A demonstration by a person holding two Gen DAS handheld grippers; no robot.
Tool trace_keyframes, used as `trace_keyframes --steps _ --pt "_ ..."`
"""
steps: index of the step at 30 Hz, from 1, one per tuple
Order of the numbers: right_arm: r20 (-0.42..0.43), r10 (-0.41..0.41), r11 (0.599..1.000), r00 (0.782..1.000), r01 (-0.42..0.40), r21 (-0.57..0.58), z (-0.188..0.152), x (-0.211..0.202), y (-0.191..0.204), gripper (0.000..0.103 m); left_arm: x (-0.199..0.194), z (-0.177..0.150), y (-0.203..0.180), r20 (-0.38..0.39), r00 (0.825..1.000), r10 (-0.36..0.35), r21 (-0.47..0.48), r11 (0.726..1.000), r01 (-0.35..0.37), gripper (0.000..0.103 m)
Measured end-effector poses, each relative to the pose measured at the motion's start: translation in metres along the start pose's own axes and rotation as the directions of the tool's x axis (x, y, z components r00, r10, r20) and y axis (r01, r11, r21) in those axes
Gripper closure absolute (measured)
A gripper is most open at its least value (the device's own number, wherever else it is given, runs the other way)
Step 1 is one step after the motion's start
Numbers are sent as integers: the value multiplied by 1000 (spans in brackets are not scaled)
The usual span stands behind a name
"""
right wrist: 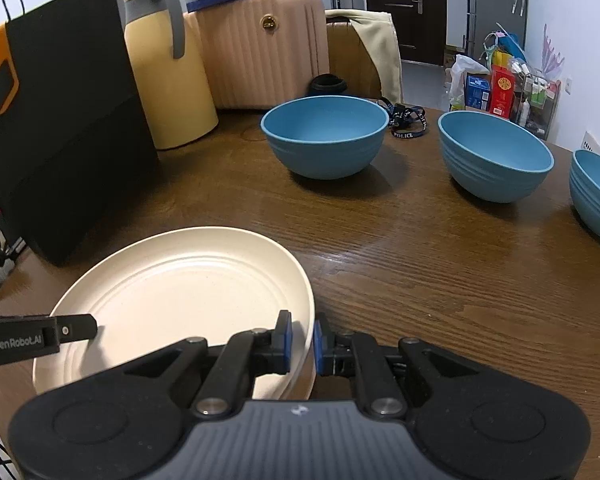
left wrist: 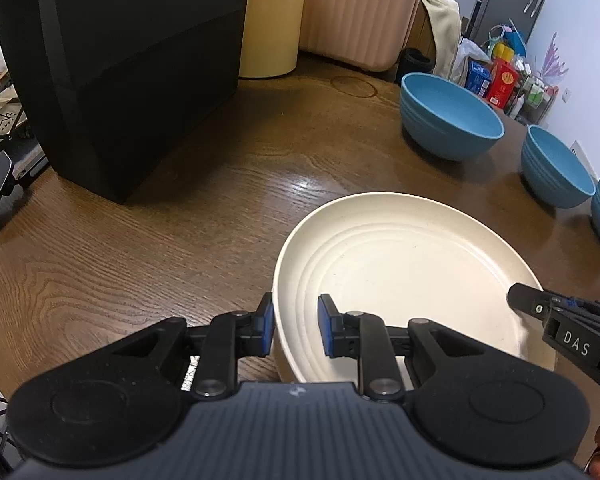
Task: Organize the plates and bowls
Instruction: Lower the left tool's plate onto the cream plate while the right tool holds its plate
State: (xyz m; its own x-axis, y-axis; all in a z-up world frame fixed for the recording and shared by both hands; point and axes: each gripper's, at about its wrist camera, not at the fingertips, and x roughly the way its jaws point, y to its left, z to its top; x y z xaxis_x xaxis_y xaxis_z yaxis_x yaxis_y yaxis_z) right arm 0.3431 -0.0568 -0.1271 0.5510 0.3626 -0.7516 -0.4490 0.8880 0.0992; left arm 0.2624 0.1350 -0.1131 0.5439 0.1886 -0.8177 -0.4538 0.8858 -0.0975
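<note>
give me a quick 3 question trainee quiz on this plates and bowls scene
1. How many blue bowls stand on the table?
2. True or false: the cream plate sits inside one of the bowls.
3. Which gripper holds the plate's rim? A) left only B) right only C) both

Key:
1. Three: blue bowls on the table.
2. False: the plate is apart from them.
3. C: the left gripper and the right gripper each straddle the rim at opposite edges.
</note>
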Motion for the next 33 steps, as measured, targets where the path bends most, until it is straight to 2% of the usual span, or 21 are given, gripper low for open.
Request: trace_keyframes --steps 15,24,33 --pt "-10 -38 998 999 38 -57 -8 10 5 91 11 -3 -7 0 1000 16 76 997 -16 81" --pt "-23 -40 997 999 39 -64 -11 15 4 90 13 -6 -15 19 999 46 123 991 -48 81" --pt "-21 -55 994 998 53 -100 -14 19 8 90 21 -13 -24 37 994 105 189 976 -110 81"
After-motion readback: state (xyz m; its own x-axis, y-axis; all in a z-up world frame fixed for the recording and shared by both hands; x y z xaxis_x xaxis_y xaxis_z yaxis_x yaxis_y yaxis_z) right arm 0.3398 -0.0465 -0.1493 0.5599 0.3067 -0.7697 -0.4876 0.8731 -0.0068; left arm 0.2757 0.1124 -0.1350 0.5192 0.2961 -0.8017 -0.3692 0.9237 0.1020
